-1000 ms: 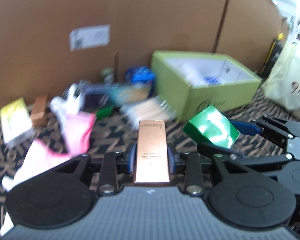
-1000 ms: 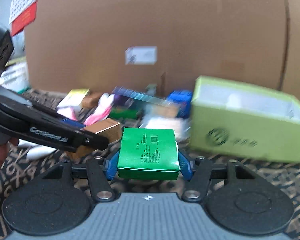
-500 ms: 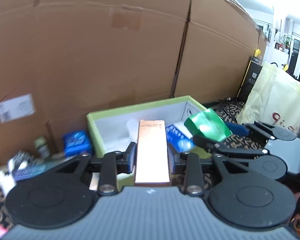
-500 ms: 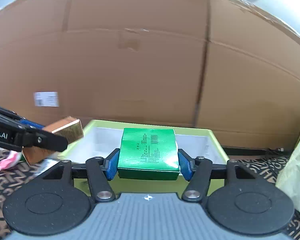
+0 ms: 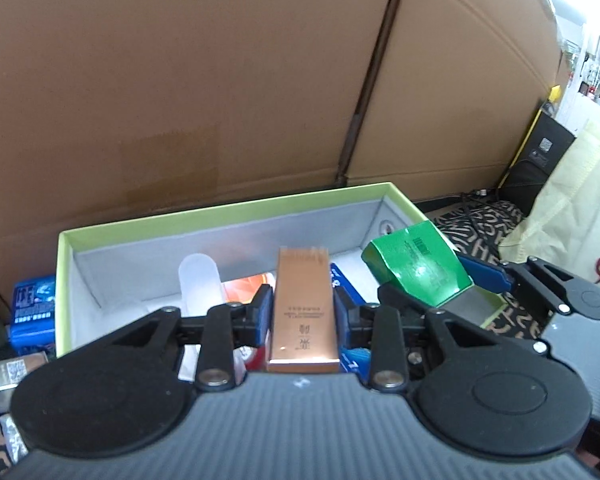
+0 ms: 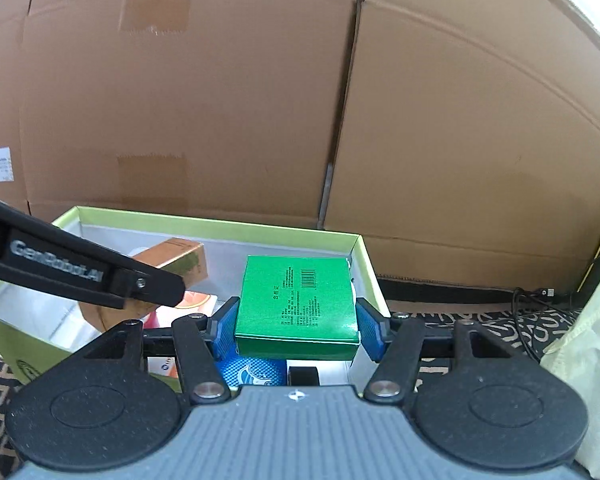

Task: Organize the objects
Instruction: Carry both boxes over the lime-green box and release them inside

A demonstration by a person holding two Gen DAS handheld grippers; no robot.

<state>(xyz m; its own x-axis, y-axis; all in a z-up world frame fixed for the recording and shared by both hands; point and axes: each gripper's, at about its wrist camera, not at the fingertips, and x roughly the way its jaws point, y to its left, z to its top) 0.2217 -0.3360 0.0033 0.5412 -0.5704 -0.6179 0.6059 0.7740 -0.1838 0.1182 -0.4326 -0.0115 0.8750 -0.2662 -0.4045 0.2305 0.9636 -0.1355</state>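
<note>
My left gripper (image 5: pixel 302 314) is shut on a tall copper-coloured box (image 5: pixel 303 312) and holds it over the open lime-green storage box (image 5: pixel 220 210). My right gripper (image 6: pixel 298 322) is shut on a flat green box (image 6: pixel 298 300) and holds it over the right end of the same storage box (image 6: pixel 220 224). In the left wrist view the green box (image 5: pixel 416 272) and the right gripper show at the right. In the right wrist view the copper box (image 6: pixel 172 260) shows behind the left gripper's black finger. Inside the storage box lie a frosted white bottle (image 5: pixel 199 280), an orange-and-white pack and a blue pack (image 6: pixel 248 372).
Tall cardboard sheets (image 5: pixel 220 80) stand right behind the storage box. A blue packet (image 5: pixel 34 312) and other small packs lie left of it on the patterned cloth. A pale yellow bag (image 5: pixel 572 216) and black cables (image 6: pixel 540 296) are at the right.
Both grippers have moved forward and right from the clutter on the cloth to above the green storage box, each still holding its box. The storage box now fills the lower middle of both views.
</note>
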